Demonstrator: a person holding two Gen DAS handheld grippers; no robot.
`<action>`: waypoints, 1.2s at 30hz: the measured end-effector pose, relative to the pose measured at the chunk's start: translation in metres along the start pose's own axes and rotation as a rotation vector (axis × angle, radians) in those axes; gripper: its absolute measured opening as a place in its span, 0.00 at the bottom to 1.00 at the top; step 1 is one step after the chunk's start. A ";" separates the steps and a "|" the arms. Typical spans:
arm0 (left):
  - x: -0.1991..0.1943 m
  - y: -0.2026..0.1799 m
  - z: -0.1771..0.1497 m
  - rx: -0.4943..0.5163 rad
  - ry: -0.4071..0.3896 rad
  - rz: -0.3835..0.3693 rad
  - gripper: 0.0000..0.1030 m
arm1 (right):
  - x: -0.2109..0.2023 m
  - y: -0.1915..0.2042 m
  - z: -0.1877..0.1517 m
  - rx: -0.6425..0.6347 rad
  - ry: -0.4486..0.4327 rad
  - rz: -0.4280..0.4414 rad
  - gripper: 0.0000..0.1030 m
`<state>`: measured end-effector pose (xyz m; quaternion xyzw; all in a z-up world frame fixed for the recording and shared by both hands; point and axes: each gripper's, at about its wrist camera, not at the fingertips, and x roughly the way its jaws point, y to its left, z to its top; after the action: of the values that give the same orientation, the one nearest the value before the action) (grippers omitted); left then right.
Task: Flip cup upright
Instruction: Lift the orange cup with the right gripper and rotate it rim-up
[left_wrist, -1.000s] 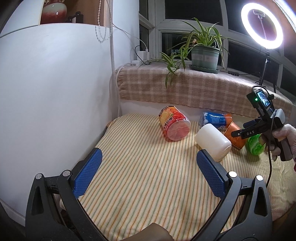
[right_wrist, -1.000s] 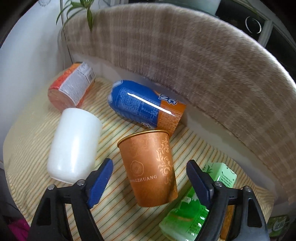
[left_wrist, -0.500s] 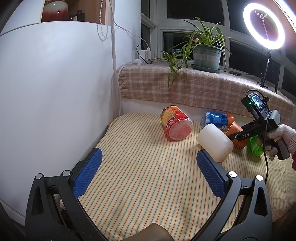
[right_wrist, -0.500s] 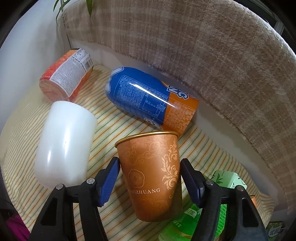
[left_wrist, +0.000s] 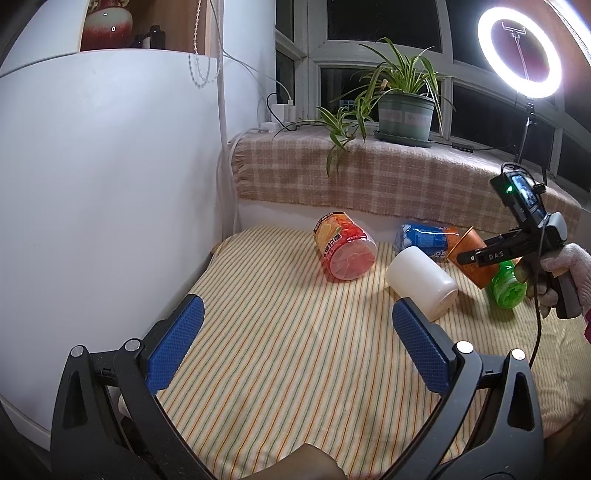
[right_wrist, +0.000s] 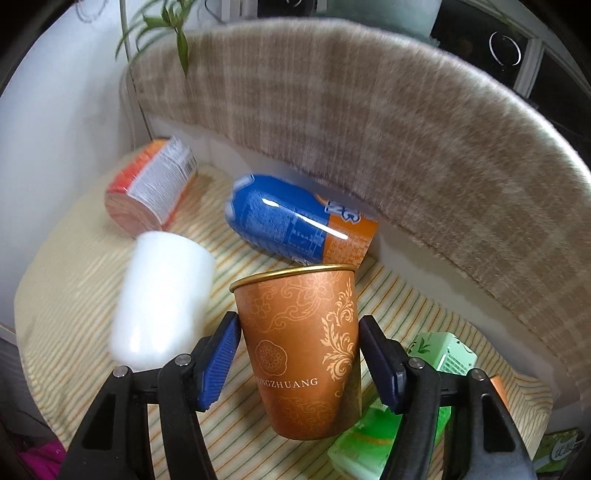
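Observation:
An orange paper cup (right_wrist: 303, 354) with a gold rim and floral print is between the blue pads of my right gripper (right_wrist: 299, 358), which is shut on its sides and holds it tilted, rim up and away, above the striped cloth. In the left wrist view the cup (left_wrist: 471, 256) and the right gripper (left_wrist: 476, 256) show at the far right. My left gripper (left_wrist: 295, 347) is open and empty, low over the near part of the striped cloth (left_wrist: 295, 332).
A white cup (right_wrist: 162, 295) lies on its side left of the orange cup. A blue-orange cup (right_wrist: 295, 225) and a red-orange cup (right_wrist: 151, 192) lie behind. A green cup (right_wrist: 436, 354) lies under the right finger. A plaid-covered ledge (left_wrist: 369, 177) with a potted plant (left_wrist: 402, 107) bounds the back.
My right gripper closed on the orange cup and lifted it, tilting its rim upward. The left gripper stayed open and barely moved.

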<state>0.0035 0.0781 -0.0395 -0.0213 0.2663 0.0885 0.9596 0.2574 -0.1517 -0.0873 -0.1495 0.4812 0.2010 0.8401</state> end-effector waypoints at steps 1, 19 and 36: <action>-0.001 -0.001 0.000 0.001 -0.001 -0.002 1.00 | -0.008 0.001 -0.001 0.008 -0.016 0.005 0.65; -0.017 -0.020 -0.001 0.027 -0.018 -0.053 1.00 | -0.103 0.030 -0.062 0.175 -0.199 0.097 0.66; -0.017 -0.035 -0.009 0.053 0.003 -0.106 1.00 | -0.085 0.040 -0.140 0.451 -0.153 0.258 0.66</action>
<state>-0.0089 0.0402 -0.0382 -0.0103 0.2685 0.0306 0.9627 0.0949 -0.1953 -0.0845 0.1198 0.4641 0.2049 0.8534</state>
